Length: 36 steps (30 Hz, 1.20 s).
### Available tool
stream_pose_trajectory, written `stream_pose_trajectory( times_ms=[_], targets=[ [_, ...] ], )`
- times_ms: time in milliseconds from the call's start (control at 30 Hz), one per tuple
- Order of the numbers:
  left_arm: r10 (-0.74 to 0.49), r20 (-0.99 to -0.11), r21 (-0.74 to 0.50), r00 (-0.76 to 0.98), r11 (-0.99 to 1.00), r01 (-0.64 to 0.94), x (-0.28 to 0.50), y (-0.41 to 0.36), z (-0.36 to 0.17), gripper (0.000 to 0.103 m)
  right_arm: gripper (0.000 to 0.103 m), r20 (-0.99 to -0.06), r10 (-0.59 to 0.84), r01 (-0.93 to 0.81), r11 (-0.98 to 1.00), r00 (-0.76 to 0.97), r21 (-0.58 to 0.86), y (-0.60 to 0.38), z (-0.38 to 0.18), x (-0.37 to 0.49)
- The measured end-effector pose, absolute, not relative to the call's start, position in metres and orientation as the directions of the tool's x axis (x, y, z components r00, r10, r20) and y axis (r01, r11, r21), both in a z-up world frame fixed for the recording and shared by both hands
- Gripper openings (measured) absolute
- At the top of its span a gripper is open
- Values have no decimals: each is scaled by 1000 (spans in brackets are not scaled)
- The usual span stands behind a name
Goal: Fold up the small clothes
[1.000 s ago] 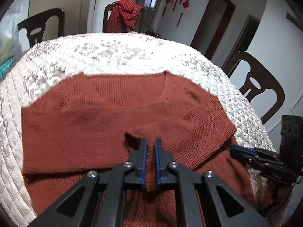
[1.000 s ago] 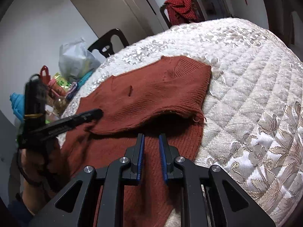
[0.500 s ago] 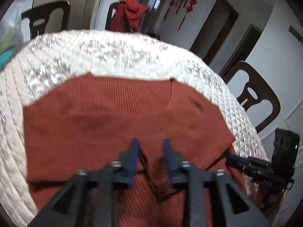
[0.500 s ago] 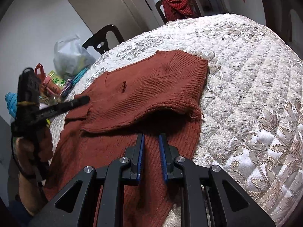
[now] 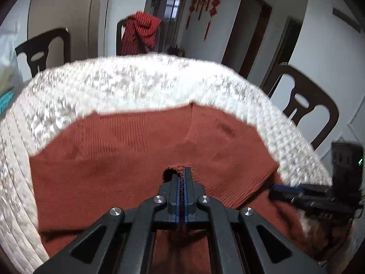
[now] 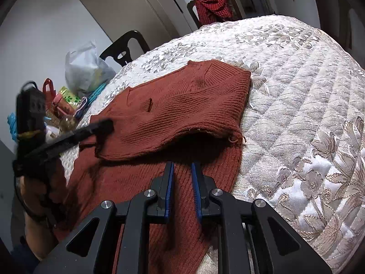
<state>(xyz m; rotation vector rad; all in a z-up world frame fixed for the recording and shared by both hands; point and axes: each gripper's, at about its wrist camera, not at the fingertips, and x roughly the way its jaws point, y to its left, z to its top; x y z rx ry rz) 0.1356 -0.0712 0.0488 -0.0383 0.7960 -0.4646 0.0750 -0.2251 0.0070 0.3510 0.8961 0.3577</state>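
Quilted floral tablecloth (image 6: pixel 296 105), blurred in the left view, bare beyond the rust knit sweater (image 6: pixel 182 105), whose hem runs off frame. Left gripper (image 5: pixel 181 178), angled down, is clenched on a raised pinch of sweater. Right gripper (image 6: pixel 182 166) hovers over the lower half, jaws slightly parted, grasping nothing visible.

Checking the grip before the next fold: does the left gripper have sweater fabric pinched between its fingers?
Yes. In the left wrist view the left gripper is shut on a raised ridge of the rust sweater.
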Motion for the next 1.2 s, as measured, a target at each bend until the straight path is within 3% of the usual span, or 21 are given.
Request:
stream_pose_trajectory(
  times_ms=[600, 833, 1000, 1100, 1167, 1200],
  targets=[
    [-352, -737, -211, 576, 931, 299, 169, -51, 19, 5, 16, -696, 431, -153, 892, 574, 426, -223, 8, 77],
    [-431, -607, -218, 668, 898, 382, 141, -52, 64, 4, 16, -699, 426, -152, 895, 575, 420, -221, 8, 77],
    [-334, -685, -186, 647, 939, 288, 162, -43, 40, 4, 16, -700, 424, -153, 896, 574, 417, -222, 8, 77],
    [-351, -701, -222, 621, 935, 278, 160, -37, 30, 5, 16, -701, 421, -154, 898, 575, 413, -221, 8, 77],
    [-341, -704, -184, 623, 935, 304, 154, -46, 33, 10, 16, -705, 414, -155, 902, 576, 403, -220, 8, 77],
    [-329, -712, -162, 621, 937, 311, 154, -50, 34, 26, 16, -707, 407, -155, 905, 578, 395, -219, 9, 77]
  ],
)
